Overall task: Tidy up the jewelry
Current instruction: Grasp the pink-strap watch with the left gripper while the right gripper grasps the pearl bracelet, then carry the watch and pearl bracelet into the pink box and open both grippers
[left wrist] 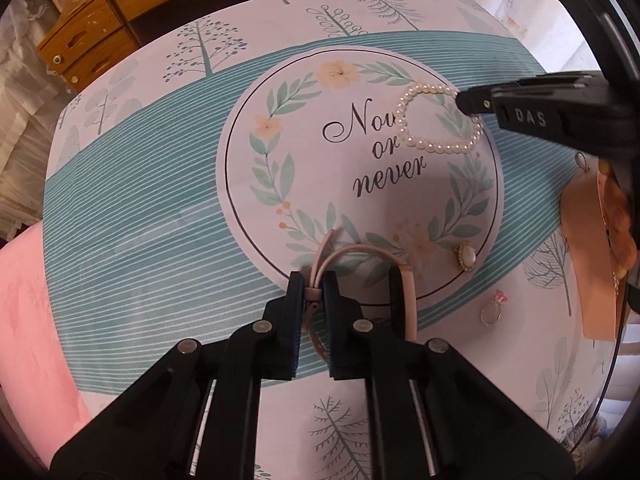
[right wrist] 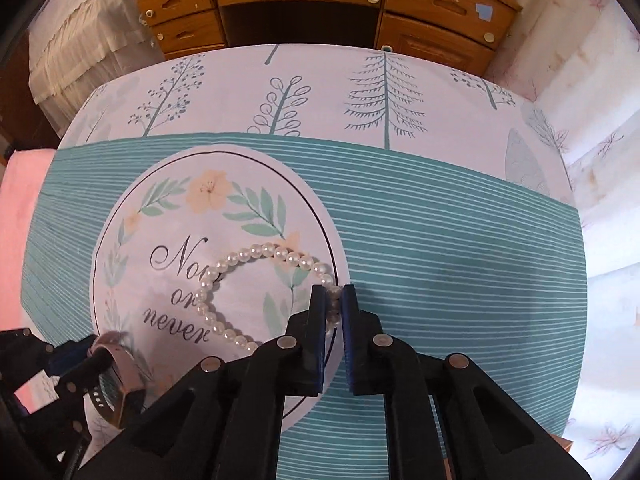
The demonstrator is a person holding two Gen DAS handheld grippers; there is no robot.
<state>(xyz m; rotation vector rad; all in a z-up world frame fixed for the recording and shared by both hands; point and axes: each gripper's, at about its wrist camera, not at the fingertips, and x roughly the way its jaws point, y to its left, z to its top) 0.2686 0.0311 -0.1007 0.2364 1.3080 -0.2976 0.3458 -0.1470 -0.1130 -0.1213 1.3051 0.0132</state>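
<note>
Now the right gripper (right wrist: 333,300) pinches a pearl bracelet (right wrist: 256,288) between nearly closed jaws, the left gripper (left wrist: 312,292) clamps a watch strap (left wrist: 320,268) likewise; lifting slowly should prevent slipping.

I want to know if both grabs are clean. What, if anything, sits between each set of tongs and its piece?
Nothing visible. The left tongs are shut directly on the watch strap; the right tongs are shut directly on the pearl bracelet.
</note>
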